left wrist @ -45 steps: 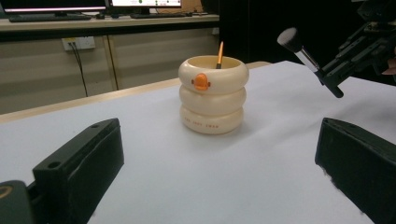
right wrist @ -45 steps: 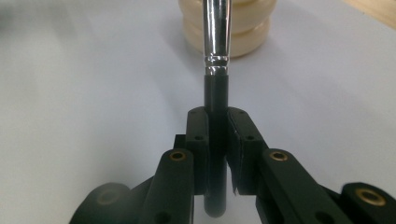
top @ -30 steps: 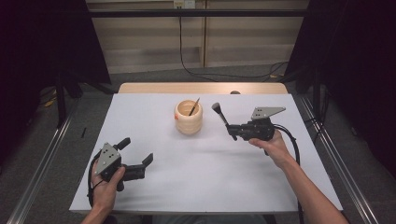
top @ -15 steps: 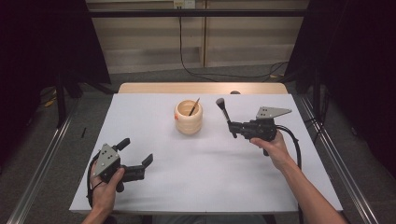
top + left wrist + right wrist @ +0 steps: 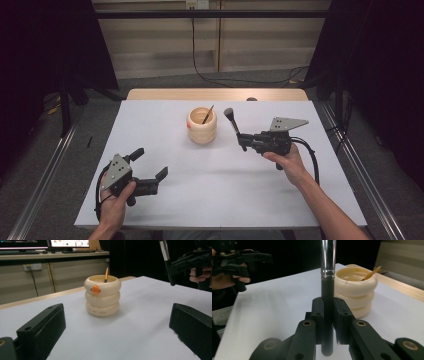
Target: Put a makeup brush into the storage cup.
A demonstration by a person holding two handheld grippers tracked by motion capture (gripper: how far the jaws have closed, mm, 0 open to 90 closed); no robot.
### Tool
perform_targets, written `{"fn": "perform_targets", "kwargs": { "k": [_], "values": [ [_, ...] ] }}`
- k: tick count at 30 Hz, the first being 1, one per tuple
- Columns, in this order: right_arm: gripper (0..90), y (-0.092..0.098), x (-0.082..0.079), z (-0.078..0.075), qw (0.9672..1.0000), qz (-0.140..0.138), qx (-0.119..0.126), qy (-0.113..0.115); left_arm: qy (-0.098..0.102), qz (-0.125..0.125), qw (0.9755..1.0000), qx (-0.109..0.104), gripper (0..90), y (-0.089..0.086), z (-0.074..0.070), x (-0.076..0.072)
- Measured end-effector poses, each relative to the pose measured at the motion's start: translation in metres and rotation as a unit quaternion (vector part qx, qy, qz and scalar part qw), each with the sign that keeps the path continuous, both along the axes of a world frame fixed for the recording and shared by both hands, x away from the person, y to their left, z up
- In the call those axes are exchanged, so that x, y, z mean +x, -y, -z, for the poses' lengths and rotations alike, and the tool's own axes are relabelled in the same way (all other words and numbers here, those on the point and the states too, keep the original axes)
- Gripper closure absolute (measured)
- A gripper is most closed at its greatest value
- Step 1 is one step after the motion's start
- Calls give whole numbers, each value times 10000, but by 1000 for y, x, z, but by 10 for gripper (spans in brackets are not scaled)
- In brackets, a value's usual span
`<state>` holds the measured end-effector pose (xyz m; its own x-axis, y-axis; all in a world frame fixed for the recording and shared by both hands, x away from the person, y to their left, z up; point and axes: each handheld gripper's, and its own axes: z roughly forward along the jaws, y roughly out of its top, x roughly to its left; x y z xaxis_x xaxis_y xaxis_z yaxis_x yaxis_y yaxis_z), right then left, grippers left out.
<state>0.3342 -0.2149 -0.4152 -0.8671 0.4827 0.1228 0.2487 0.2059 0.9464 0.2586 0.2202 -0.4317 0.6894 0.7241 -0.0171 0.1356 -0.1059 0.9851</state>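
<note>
A cream ringed holder [image 5: 202, 126] stands at the back middle of the white table [image 5: 220, 190], with a thin stick [image 5: 208, 114] leaning inside it. To its right, my right gripper [image 5: 243, 142] is shut on the black handle of a makeup brush [image 5: 231, 120], bristle head up and tilted away. In the right gripper view the pads clamp the handle [image 5: 327, 290], with the holder [image 5: 355, 290] just beyond. My left gripper [image 5: 148, 164] rests at the front left, jaws wide open and nothing between them. It faces the holder [image 5: 102, 295], which bears an orange knob [image 5: 95, 289].
A wooden strip [image 5: 215, 94] runs along the table's far edge. Metal rails [image 5: 45, 180] flank the table on both sides, and a cable [image 5: 310, 155] trails from the right gripper. Bare white surface lies between the two hands.
The right hand has shifted slightly with the brush still clamped, the bristle head swaying a little. The left hand has stayed still.
</note>
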Motion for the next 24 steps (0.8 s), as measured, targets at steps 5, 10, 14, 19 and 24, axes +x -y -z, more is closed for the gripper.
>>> {"fn": "perform_targets", "kwargs": {
  "k": [5, 10, 14, 19, 24],
  "values": [
    [802, -7, -5, -3, 9998, -204, 39, 5, -1, -5, 10000, -80, 6, 2, -2, 0],
    [802, -11, -10, -8, 9992, -372, 128, 52, -60, 35, 9999, -91, 3, 7, -3, 1],
    [802, -13, -14, -11, 9989, -415, 172, 94, -48, 64, 9999, -66, 2, 13, -5, 1],
    [802, -13, -19, -15, 9988, -429, 176, 138, -31, 96, 9997, -206, 3, 21, -12, 3],
    [802, -18, -27, -16, 9985, -524, 89, 151, -8, 206, 9997, -142, 12, 33, -18, 5]
  ]
}}
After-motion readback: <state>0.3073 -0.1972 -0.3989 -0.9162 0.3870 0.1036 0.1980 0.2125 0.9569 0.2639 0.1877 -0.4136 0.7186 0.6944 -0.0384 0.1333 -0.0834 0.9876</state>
